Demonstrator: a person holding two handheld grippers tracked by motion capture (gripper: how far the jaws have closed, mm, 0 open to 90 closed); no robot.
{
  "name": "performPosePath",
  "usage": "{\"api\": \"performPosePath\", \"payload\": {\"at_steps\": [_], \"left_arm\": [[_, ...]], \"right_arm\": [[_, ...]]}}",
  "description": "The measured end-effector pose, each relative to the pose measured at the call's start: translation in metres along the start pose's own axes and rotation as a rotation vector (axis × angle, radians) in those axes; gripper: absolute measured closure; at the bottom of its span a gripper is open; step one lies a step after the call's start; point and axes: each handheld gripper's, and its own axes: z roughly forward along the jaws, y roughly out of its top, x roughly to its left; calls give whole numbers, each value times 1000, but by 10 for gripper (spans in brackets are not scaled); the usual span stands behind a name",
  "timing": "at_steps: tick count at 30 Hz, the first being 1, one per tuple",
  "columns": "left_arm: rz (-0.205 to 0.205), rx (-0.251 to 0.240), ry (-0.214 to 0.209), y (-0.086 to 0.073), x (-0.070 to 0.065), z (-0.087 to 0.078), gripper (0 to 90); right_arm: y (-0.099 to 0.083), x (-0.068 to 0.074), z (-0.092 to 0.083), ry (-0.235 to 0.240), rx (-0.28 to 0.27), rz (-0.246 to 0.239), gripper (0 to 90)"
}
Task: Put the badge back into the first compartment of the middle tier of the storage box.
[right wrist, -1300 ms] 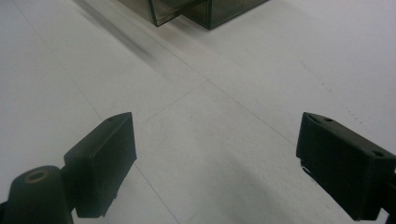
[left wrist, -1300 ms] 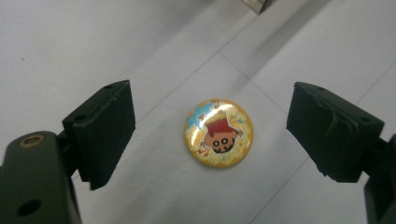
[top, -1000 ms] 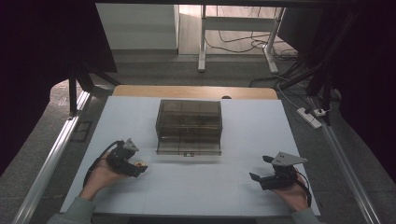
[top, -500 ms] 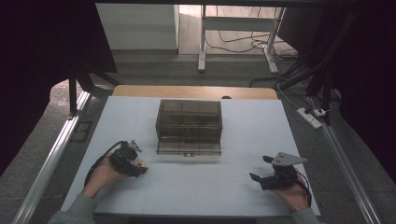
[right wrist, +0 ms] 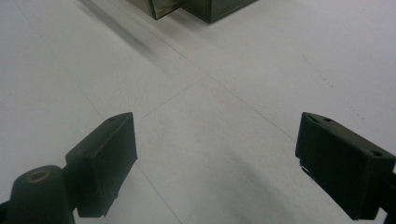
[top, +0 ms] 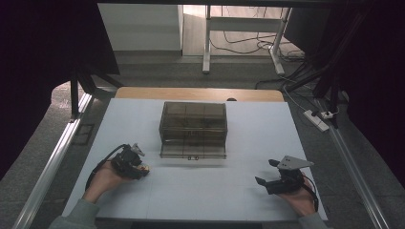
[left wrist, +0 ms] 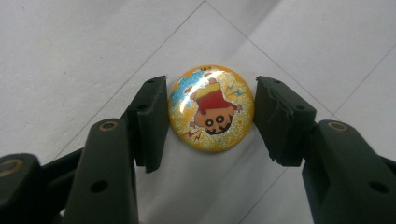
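- The left tongs (left wrist: 211,112) are closed on a round badge (left wrist: 211,108), one black jaw pressed to each side of its rim; the jaws have just been closing with the badge between them.
- The badge is yellow and glittery, with a cartoon figure in a red top that appears upside down in the left gripper view. It lies flat on the white table (left wrist: 70,56), beside a thin seam line in the surface.
- In the high view the left tongs (top: 143,168) sit at the near left of the table, held by the person's left hand (top: 104,177), with the badge a small bright spot at the jaw tips.
- The right tongs (right wrist: 215,163) are open, jaws wide apart above bare table with nothing between them.
- In the high view the right tongs (top: 267,174) rest at the near right, in the right hand (top: 298,198), well apart from the left.
- A smoky transparent box (top: 193,129) with compartments stands at the table's middle, beyond both tongs.
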Motion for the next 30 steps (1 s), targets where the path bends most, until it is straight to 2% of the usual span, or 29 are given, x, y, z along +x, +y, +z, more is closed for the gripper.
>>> {"api": "performPosePath", "payload": {"at_steps": [9,13,30], "left_arm": [[-1,-10,-6,-1,1,0,465],[-8,-16,5,-2,2,-2,466],[-41,-109,2,-6,6,-14,465]], "right_arm": [[0,0,0,-3,0,0,123],[-1,-1,0,-4,-2,0,123],[-1,0,-1,-5,-3,-1,123]]}}
